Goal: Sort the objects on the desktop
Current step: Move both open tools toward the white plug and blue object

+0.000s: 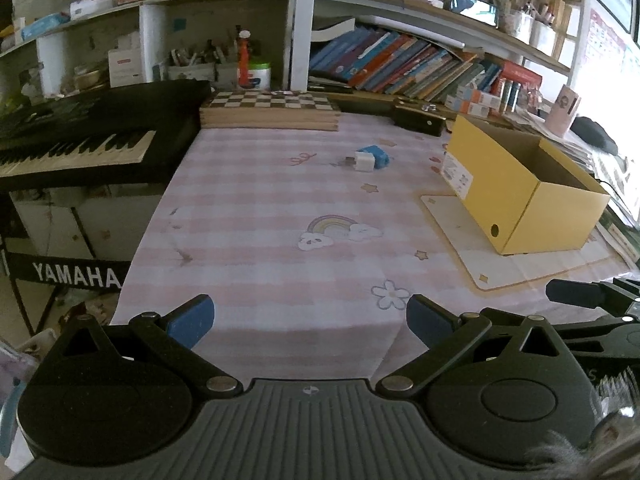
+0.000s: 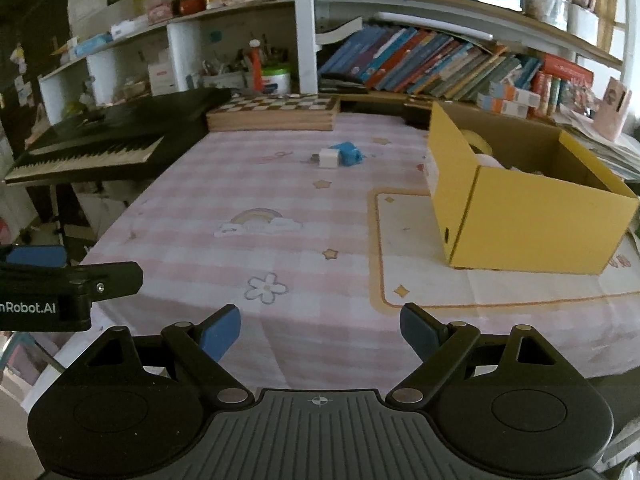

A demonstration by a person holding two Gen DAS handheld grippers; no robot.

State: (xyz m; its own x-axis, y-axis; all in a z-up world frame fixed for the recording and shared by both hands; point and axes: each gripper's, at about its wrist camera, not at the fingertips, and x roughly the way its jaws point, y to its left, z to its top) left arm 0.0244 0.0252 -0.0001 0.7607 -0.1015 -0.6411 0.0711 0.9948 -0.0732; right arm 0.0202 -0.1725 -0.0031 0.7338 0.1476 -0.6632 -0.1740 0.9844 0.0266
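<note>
"YAMAHA" in white on the keyboard stand's black bar [image 1: 76, 278] left of the left gripper [image 1: 310, 322], "nRobot.AI" on that gripper's body, cut off at the frame edge, left of the right gripper [image 2: 320, 330]

The yellow box [image 2: 532, 208] wall hides most contents, perhaps a tape roll.

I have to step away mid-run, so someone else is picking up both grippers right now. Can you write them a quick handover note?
Left gripper: open, empty, at the near table edge.
Right gripper: open, empty, beside it.
Left on the tablecloth: a small white charger touching a blue item, mid-table toward the chessboard.
Yellow box stands on the mat at the right; some pale things already lie inside, not identifiable.
To do: put the charger and blue item in the box.
</note>
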